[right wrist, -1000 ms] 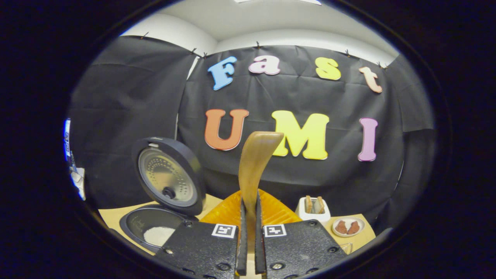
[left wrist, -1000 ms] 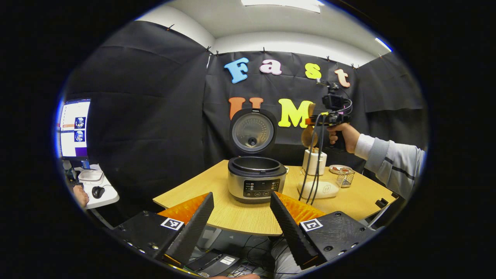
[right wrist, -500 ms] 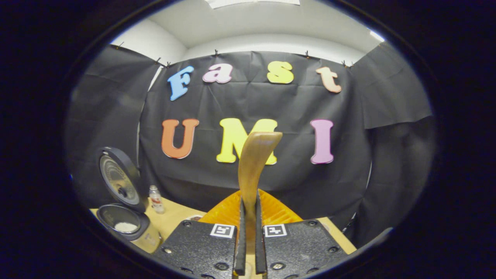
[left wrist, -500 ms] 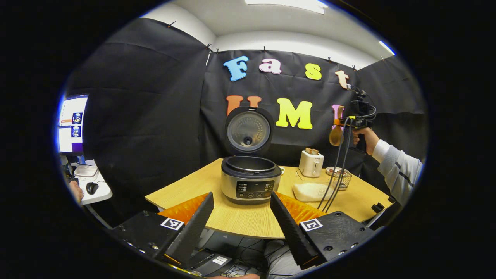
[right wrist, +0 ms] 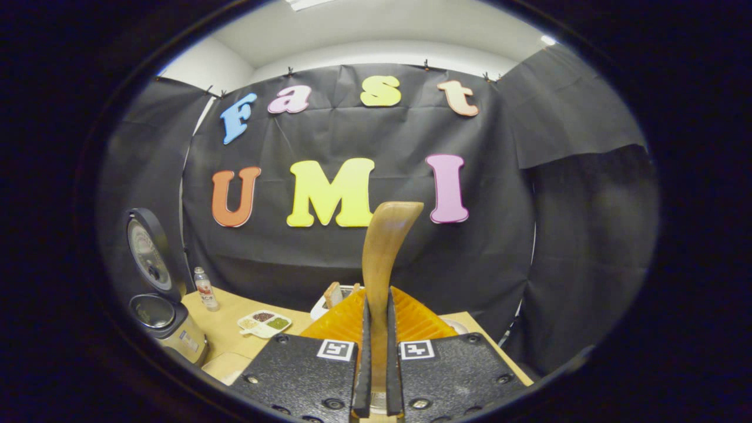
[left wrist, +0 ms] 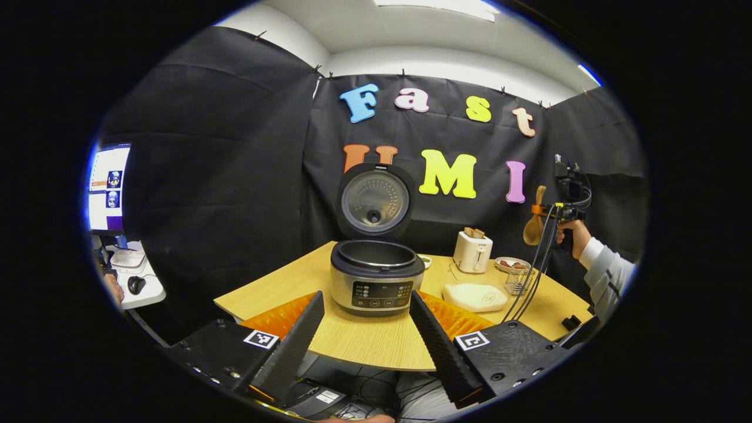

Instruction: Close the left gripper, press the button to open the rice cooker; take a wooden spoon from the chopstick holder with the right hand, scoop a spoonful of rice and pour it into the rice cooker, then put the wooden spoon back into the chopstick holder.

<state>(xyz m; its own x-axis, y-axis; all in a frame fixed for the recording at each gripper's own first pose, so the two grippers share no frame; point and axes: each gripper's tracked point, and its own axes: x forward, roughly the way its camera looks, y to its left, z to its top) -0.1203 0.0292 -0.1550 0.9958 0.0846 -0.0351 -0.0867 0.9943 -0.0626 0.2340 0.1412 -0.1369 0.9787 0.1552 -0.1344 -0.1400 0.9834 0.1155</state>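
Observation:
The rice cooker [left wrist: 376, 283] stands on the wooden table [left wrist: 376, 343] with its lid [left wrist: 374, 200] up; it also shows at the left of the right gripper view [right wrist: 167, 329]. My left gripper [left wrist: 367, 335] is open and empty, back from the table's near edge. My right gripper [right wrist: 376, 352] is shut on the wooden spoon [right wrist: 385, 252], whose end rises past its fingers. In the left gripper view the right gripper [left wrist: 537, 210] is held high at the far right, and the wooden spoon [left wrist: 533, 228] hangs bowl down above the wire chopstick holder [left wrist: 520, 281].
A white toaster [left wrist: 473, 252], a small plate [left wrist: 508, 263] and a flat white container [left wrist: 476, 296] sit right of the cooker. A bottle [right wrist: 205, 288] and a divided dish [right wrist: 264, 322] stand behind it. A side desk with a monitor [left wrist: 108, 188] is at the far left.
My right gripper has carried the spoon to the right, away from the cooker, and somewhat lower, to above the chopstick holder. The left gripper has stayed open and drifted only slightly.

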